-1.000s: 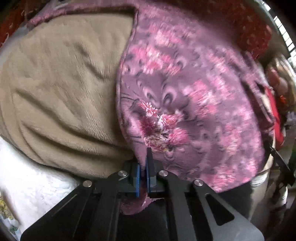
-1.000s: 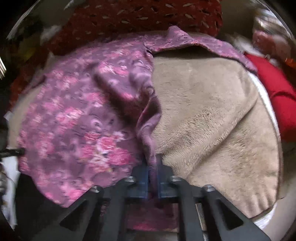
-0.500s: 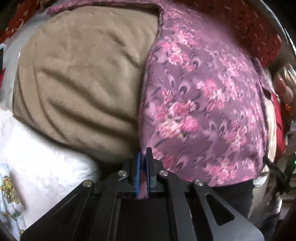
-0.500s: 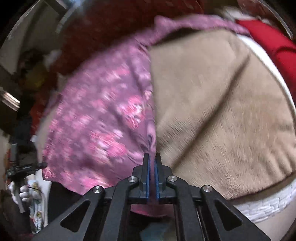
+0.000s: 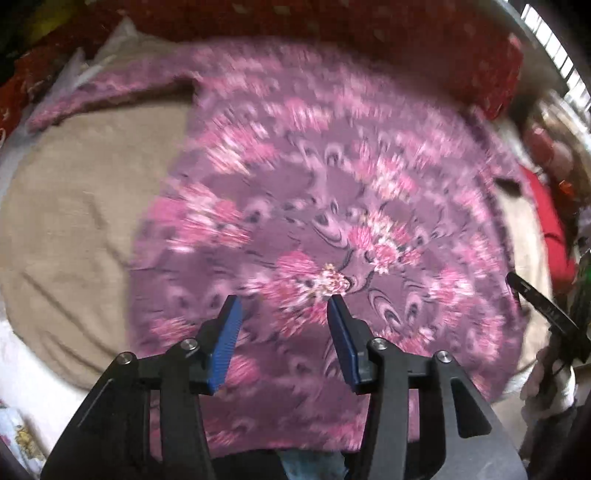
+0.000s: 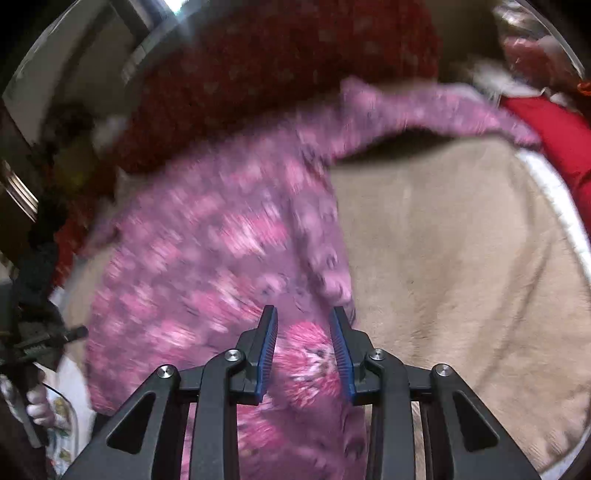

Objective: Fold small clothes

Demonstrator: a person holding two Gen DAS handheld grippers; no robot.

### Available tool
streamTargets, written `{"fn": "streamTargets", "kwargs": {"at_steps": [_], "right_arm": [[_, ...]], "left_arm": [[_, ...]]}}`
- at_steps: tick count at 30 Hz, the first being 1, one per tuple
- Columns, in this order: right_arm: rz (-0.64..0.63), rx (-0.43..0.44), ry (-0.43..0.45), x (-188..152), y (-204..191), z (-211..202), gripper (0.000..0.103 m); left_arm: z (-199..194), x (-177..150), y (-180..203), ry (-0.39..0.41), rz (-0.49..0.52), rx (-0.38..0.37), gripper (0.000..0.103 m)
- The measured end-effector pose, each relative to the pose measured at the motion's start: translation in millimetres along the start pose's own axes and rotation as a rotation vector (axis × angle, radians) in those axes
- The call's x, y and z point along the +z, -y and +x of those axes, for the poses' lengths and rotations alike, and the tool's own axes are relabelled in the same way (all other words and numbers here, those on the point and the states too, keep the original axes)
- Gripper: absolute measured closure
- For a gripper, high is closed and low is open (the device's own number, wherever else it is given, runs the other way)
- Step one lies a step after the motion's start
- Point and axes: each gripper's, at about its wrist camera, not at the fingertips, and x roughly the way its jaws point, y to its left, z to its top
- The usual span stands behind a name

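A purple garment with pink flowers [image 5: 325, 206] lies spread flat on a tan fleece blanket [image 5: 74, 229]. One sleeve reaches out along its far edge. My left gripper [image 5: 284, 306] is open and empty just above the garment's near part. In the right wrist view the same garment [image 6: 221, 240] lies left of centre, with the tan blanket [image 6: 461, 258] to its right. My right gripper [image 6: 303, 317] is open and empty over the garment's near right edge. Both views are blurred by motion.
A dark red patterned cloth [image 5: 332, 33] lies beyond the garment. A bright red cloth [image 6: 561, 140] sits at the right. White quilted bedding [image 5: 26, 373] shows under the blanket. The other hand-held gripper [image 5: 543, 306] shows at the left wrist view's right edge.
Both grippers were shut on the garment's near edge. Both have opened and let it go, and the garment now lies flat on the blanket.
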Motion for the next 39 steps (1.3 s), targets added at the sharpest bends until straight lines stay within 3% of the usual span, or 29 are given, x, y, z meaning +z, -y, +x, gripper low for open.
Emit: {"fn": "streamTargets", "kwargs": {"at_steps": [2,5,7,10,14,16,22,25,27,28,30,31,36,39], "right_arm": [[0.001,-0.002,-0.047,-5,9,15,0.077],[0.097,0.083,0.04,18,34,-12,0.072],[0.211,0.083,0.145,40,73,-37,0.068],[0.472,0.042,0.259,70,161,-61,0.057],[0.824,-0.007,0.341,83,270,-67,0.055],[0.931,0.002,0.364,87,297,-57,0.054],[1.019,0.054,0.383,128,323,-7,0.039],[0.997,0.002,0.39,138,326,3,0.036],[0.991,-0.018,0.4,143,326,4,0.055],[0.993,-0.022,0.412,143,326,5,0.083],[0.978,-0.014,0.445,142,328,-7,0.088],[0.961,-0.04,0.471,142,328,-17,0.097],[0.95,-0.232,0.631,132,334,-90,0.103],[0.928,-0.222,0.633,135,327,-111,0.103]], "left_arm": [[21,1,12,-0.063,0.009,0.024,0.057],[17,2,20,-0.037,0.039,0.015,0.057],[13,4,22,-0.041,0.043,-0.013,0.057],[10,8,24,-0.043,0.035,-0.058,0.055],[15,18,30,-0.061,0.034,-0.094,0.055],[20,29,38,-0.069,0.043,-0.098,0.055],[24,63,54,-0.05,0.052,-0.146,0.055],[33,83,67,-0.037,0.047,-0.175,0.055],[37,97,75,-0.017,0.052,-0.178,0.055],[39,104,78,-0.007,0.052,-0.175,0.055],[38,119,72,0.012,0.038,-0.176,0.055],[40,127,71,0.02,0.026,-0.168,0.055],[55,164,65,0.06,-0.056,-0.103,0.055],[63,173,58,0.068,-0.095,-0.099,0.055]]}}
